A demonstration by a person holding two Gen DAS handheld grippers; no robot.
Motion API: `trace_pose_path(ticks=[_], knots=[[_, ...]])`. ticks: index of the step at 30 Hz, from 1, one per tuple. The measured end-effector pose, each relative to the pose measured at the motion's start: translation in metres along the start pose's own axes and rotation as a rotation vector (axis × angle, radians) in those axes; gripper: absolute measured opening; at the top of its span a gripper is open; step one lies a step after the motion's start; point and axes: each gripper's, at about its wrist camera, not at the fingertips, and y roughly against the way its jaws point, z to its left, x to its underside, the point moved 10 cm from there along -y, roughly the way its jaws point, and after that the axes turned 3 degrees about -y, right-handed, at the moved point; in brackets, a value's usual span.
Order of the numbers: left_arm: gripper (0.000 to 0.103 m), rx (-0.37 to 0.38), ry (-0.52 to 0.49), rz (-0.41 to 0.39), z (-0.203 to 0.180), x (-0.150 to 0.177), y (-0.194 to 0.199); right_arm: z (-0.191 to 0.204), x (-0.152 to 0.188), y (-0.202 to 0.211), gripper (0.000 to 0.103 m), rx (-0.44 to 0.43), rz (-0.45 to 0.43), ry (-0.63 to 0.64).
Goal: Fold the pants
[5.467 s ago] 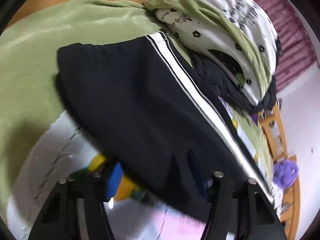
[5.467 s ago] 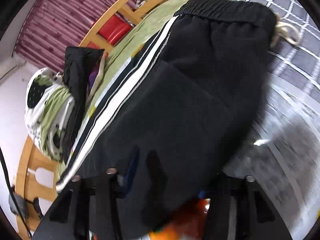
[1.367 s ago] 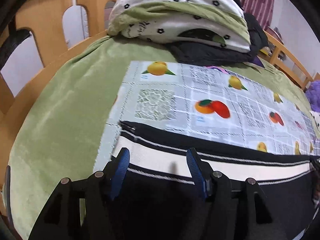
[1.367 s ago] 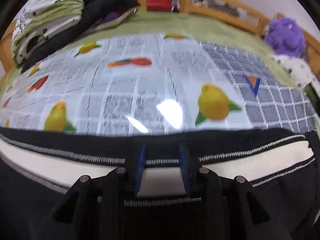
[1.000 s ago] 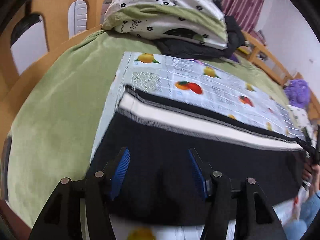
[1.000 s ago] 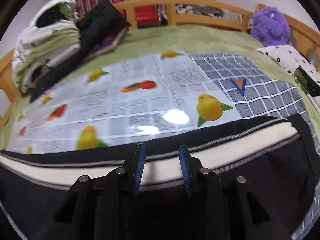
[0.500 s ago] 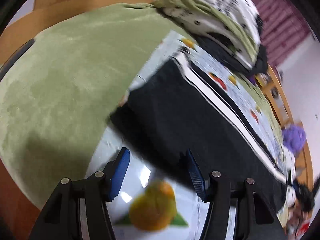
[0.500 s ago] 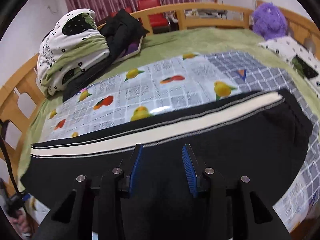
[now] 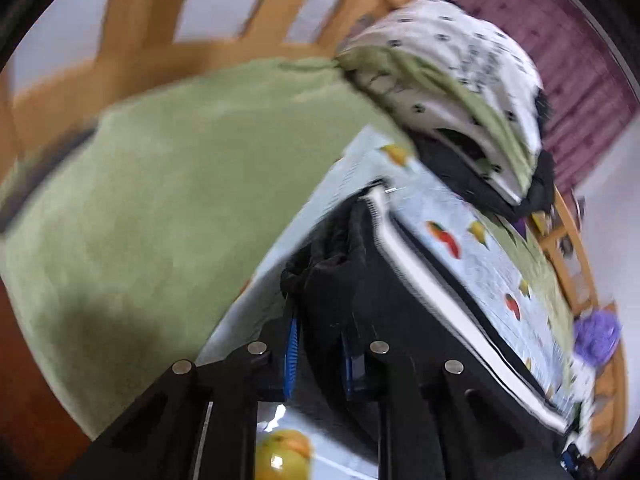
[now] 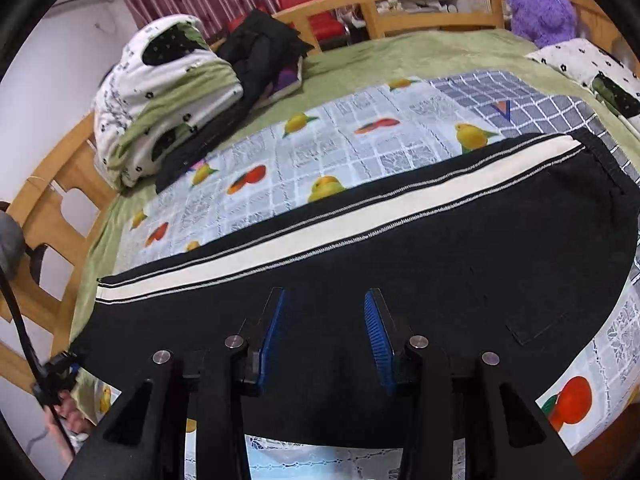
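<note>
Black pants (image 10: 400,264) with a white side stripe (image 10: 320,228) lie flat across the fruit-print cloth (image 10: 320,148) on the bed, waistband at the right. My right gripper (image 10: 325,304) is open and empty, held above the pants. My left gripper (image 9: 318,334) is shut on a bunched corner of the pants (image 9: 340,268) at the leg end; in that view the leg and its stripe (image 9: 440,288) run away to the right. The left gripper (image 10: 60,372) also shows in the right wrist view at the leg-end corner.
A folded quilt with black clothes (image 10: 168,92) sits at the head end, also in the left wrist view (image 9: 452,80). Wooden bed rails (image 10: 420,0) ring the green blanket (image 9: 180,184). A purple plush (image 10: 540,4) and a pillow (image 10: 588,64) lie at the far right.
Both grippers let go of the laid-out pants and drew back. The left gripper then closed on the leg-end corner; the right gripper rose higher and stays open.
</note>
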Motion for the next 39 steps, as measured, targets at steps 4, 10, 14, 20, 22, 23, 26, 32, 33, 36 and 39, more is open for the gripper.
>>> trace_pose_path(ticks=[4,10,14,20,22,23,26,32,33,36,39], knots=[[0.011,0.000,-0.193,-0.050,-0.076,-0.022,0.038,-0.016,0.009,-0.008,0.038,0.065,-0.005,0.025],[0.010,0.100,-0.476,-0.132,-0.227,0.013,0.077,-0.064,0.005,-0.005,0.037,0.207,-0.069,0.042],[0.009,0.207,-0.577,-0.071,-0.309,0.086,0.063,-0.095,0.005,0.002,0.037,0.148,-0.061,-0.076],[0.009,0.360,-0.670,0.119,-0.375,0.223,0.017,-0.140,0.009,0.025,0.037,0.196,-0.102,-0.137],[0.011,0.355,-0.715,0.194,-0.376,0.259,0.004,-0.148,0.011,0.030,0.037,0.210,-0.106,-0.125],[0.012,0.324,-0.754,0.266,-0.371,0.281,-0.005,-0.151,0.012,0.032,0.037,0.217,-0.106,-0.116],[0.018,0.324,-0.773,0.333,-0.356,0.292,-0.003,-0.149,0.012,0.035,0.037,0.213,-0.106,-0.079],[0.069,0.382,-0.691,0.224,-0.327,0.224,0.040,-0.112,0.018,0.021,0.037,0.137,-0.047,0.058],[0.069,0.350,-0.686,0.190,-0.317,0.204,0.042,-0.100,0.018,0.016,0.037,0.111,-0.026,0.085],[0.069,0.242,-0.649,0.103,-0.296,0.153,0.035,-0.055,0.015,0.004,0.037,0.048,0.014,0.158],[0.069,0.181,-0.584,0.024,-0.270,0.117,0.027,-0.011,0.019,-0.009,0.043,-0.044,0.045,0.201]])
